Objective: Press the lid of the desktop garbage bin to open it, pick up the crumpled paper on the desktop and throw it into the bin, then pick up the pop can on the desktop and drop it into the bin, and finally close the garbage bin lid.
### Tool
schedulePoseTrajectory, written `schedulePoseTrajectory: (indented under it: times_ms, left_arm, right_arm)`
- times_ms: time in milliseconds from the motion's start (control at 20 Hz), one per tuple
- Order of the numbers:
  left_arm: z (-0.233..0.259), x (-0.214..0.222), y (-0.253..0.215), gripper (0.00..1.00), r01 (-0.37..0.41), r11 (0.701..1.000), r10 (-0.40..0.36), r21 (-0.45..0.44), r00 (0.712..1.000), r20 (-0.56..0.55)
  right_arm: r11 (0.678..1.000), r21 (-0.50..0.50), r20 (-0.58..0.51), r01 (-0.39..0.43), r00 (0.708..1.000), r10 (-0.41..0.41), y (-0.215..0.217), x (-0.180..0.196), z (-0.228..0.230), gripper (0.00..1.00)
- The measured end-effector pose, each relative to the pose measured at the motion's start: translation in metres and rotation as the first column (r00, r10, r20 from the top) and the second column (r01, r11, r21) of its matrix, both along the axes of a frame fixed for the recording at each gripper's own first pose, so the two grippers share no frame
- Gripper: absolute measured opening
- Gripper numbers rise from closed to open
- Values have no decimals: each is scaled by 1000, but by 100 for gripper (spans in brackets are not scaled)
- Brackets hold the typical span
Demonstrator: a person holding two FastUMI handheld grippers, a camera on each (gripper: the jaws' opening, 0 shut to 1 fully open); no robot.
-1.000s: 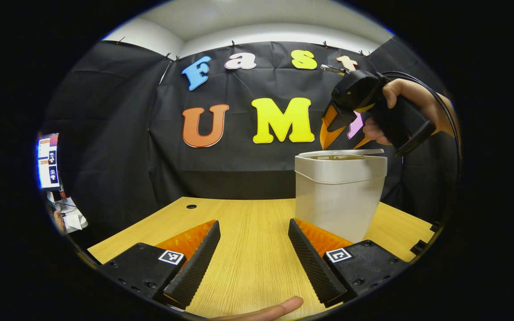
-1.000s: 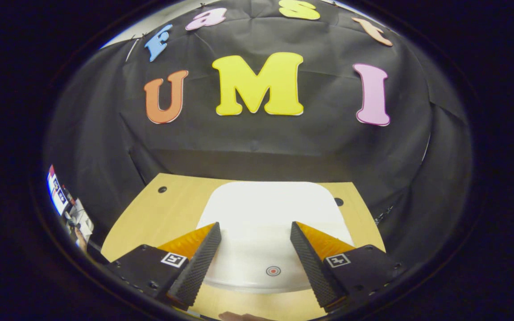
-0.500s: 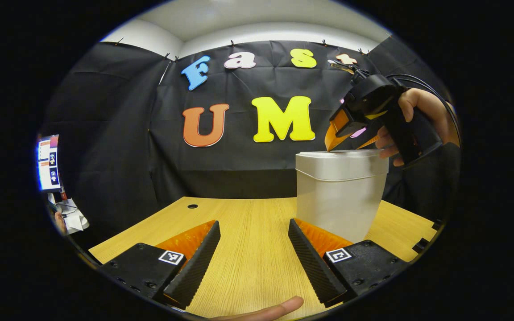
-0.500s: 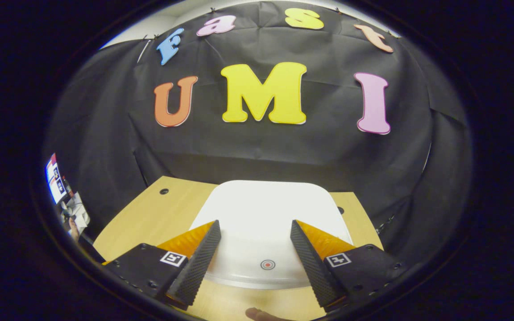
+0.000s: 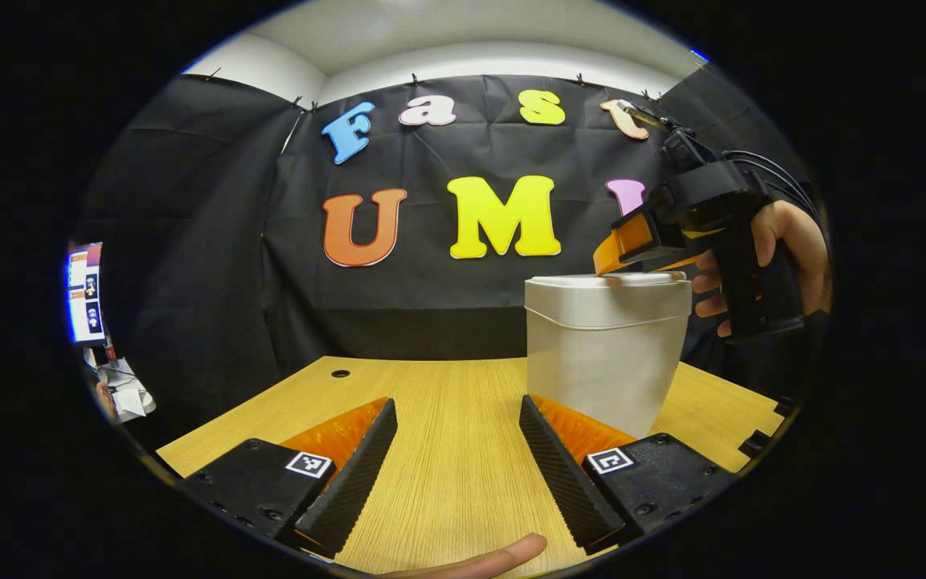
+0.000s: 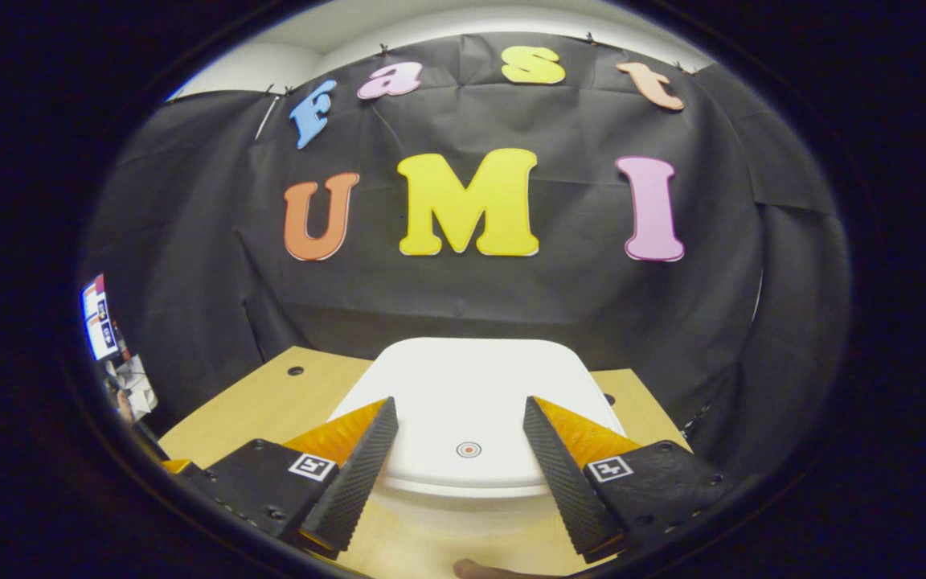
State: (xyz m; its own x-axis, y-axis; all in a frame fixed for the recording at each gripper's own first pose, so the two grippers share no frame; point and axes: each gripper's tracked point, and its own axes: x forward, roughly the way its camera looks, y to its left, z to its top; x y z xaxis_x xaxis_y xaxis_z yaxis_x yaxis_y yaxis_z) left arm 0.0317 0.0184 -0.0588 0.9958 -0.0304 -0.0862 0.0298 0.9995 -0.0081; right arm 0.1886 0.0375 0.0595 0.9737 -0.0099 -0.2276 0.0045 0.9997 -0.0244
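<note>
Resting on the closed lid (image 6: 471, 402) of the white bin (image 5: 604, 362) on the wooden desk (image 5: 447, 450), the right gripper (image 6: 456, 458) is spread open, empty; the left gripper (image 5: 453, 454) hovers nearby, open, empty.

Pale grey-white plastic bin (image 5: 606, 354), just right of the left jaws, plain and unpatterned. Its white lid (image 6: 471, 386) between the right jaws carries a small red ring mark (image 6: 469, 449) — centre dot inside. Light-yellow wooden desktop (image 5: 447, 434) — fine straight grain.
</note>
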Motion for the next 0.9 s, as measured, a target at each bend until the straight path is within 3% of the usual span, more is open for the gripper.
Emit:
schedulePoseTrajectory:
  times_ms: [200,650,900]
  left_arm:
    - [-3,2,2,99,-6,1000,6,-6,1000,-9]
    - [-9,9,6,99,-19,1000,18,-16,1000,-18]
    - [-14,11,6,99,-21,999,20,-25,999,-34]
  right_arm:
    - [998,-20,49,52,997,-51,-1,-16,-3,98]
    - [999,-36,69,28,997,-25,-2,-15,-9,98]
    - [1000,10,80,29,996,-30,-3,-15,-11,99]
